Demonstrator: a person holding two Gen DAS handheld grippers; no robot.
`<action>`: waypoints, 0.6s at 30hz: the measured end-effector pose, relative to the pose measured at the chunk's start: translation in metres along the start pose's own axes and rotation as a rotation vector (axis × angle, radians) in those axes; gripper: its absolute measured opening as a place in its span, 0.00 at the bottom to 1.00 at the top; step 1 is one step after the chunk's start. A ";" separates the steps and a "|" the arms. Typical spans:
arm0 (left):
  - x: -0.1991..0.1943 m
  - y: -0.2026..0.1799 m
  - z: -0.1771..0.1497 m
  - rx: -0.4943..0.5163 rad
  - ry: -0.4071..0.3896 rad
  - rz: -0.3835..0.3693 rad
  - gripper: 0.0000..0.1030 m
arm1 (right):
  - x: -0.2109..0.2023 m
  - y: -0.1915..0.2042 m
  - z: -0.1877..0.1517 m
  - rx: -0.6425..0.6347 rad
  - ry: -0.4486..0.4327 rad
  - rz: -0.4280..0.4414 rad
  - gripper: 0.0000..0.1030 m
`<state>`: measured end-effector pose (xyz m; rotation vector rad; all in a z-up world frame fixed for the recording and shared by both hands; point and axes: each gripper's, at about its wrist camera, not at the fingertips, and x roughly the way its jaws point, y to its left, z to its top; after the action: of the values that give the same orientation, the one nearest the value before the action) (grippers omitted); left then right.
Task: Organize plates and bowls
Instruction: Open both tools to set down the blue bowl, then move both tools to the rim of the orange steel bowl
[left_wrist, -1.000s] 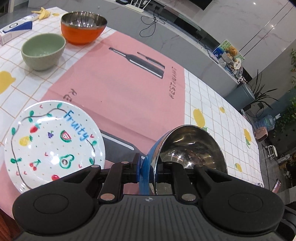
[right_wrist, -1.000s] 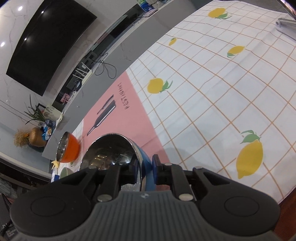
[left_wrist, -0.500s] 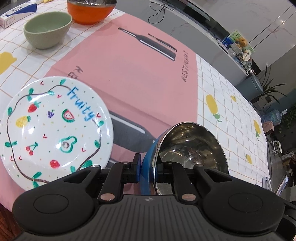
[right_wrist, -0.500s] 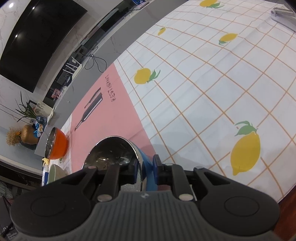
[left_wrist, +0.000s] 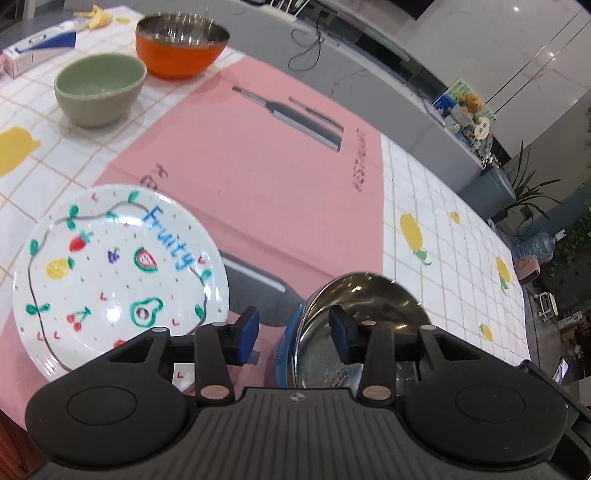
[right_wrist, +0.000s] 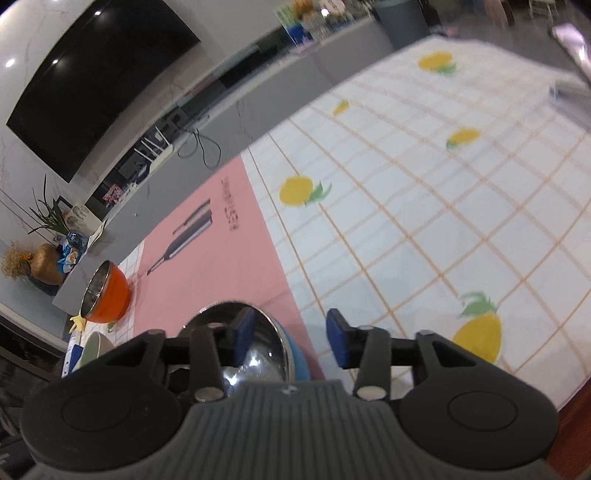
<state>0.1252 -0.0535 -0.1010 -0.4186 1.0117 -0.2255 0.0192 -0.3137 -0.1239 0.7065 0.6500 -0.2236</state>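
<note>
- Left hand-held gripper (left_wrist: 293, 332): jaws apart, straddling the rim of the blue steel-lined bowl (left_wrist: 364, 317); no pad appears to touch it.
- Right hand-held gripper (right_wrist: 284, 338): jaws likewise apart across the opposite rim of the same bowl (right_wrist: 255, 350), which rests on the pink placemat (left_wrist: 266, 177).
- Step in hand, as judged: release of the blue bowl beside the fruit-patterned plate (left_wrist: 118, 273). The next move calls for backing both grippers clear without nudging the rim.
- Farther off: green ceramic bowl (left_wrist: 99, 92) and orange steel-lined bowl (left_wrist: 181, 44), near each other on the tabletop (left_wrist: 443, 221).
- Only the left view shows the plate; only the right view shows the open lemon-print cloth (right_wrist: 424, 206).
</note>
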 end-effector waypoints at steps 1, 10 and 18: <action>-0.003 -0.002 0.000 0.012 -0.015 0.000 0.49 | -0.002 0.002 0.000 -0.015 -0.016 -0.010 0.51; -0.037 -0.020 0.008 0.197 -0.152 0.028 0.51 | -0.018 0.027 -0.004 -0.190 -0.091 -0.029 0.64; -0.060 -0.010 0.014 0.302 -0.219 0.043 0.51 | -0.023 0.056 -0.015 -0.296 -0.105 0.039 0.64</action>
<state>0.1062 -0.0367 -0.0440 -0.1426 0.7560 -0.2826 0.0160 -0.2619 -0.0884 0.4199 0.5539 -0.1238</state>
